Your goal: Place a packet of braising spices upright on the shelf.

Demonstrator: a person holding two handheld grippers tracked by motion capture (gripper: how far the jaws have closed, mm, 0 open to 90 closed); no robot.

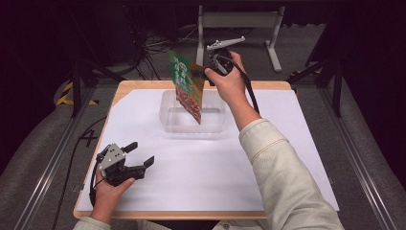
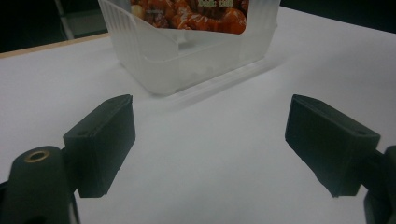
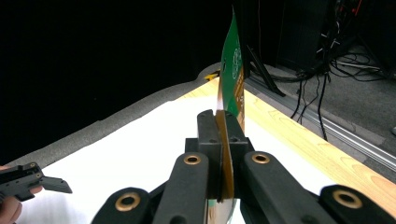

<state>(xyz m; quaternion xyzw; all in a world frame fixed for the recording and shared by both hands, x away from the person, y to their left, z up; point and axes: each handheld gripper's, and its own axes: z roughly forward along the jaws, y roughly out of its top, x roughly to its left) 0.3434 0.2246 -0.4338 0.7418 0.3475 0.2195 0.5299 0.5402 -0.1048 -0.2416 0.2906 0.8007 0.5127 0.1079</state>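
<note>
A flat food pouch (image 1: 186, 86), green at the top with a picture of a reddish dish below, hangs upright over a clear plastic tub (image 1: 168, 120); its lower corner dips inside the tub. My right gripper (image 1: 205, 75) is shut on the pouch's upper right edge. In the right gripper view the thin pouch (image 3: 231, 79) stands edge-on, pinched between the closed jaws (image 3: 223, 128). My left gripper (image 1: 141, 154) rests on the white sheet at the near left, open and empty. Its view shows the tub (image 2: 187, 60) ahead beyond the spread jaws, with the pouch's picture (image 2: 196, 14) behind its wall.
A white sheet (image 1: 287, 124) covers most of the wooden table (image 1: 139, 85). A white metal stand (image 1: 239, 21) and cables lie on the floor beyond the far edge. Black rails run along both sides.
</note>
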